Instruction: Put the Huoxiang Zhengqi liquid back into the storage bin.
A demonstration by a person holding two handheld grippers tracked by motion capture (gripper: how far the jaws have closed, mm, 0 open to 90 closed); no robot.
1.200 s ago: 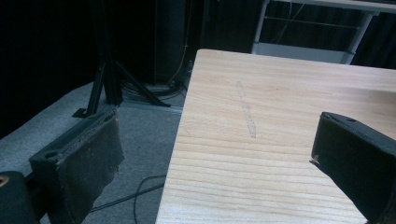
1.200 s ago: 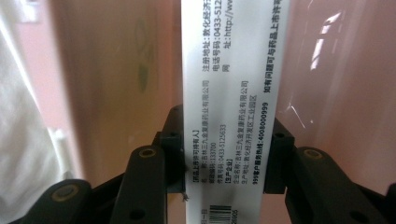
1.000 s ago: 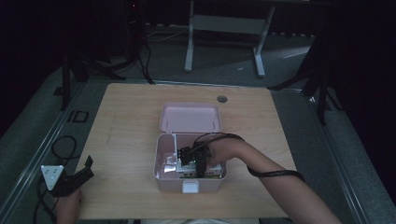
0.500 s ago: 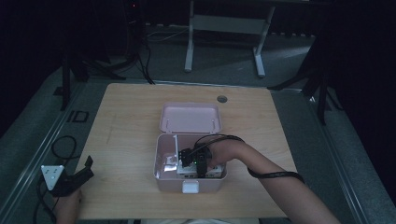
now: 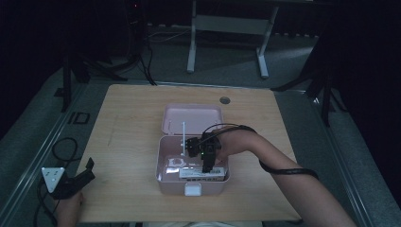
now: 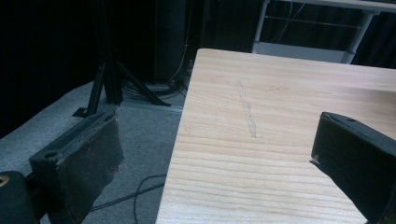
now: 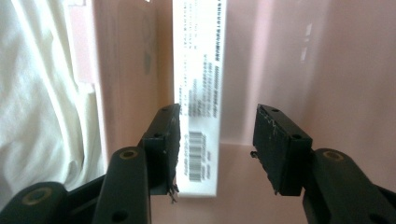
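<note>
Pink box [image 5: 163,170] on the table [image 5: 127,118] is entered by the right claw [image 7: 217,149], jaws just opened, white carton [image 7: 201,93] unclamped between them; left claw [image 6: 219,154] is held released.

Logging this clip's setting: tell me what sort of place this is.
Probably a lab or recording room, not a home: a bare wooden table on grey carpet, black equipment stands and loose cables around it, dark surroundings, and a metal-framed desk behind.
</note>
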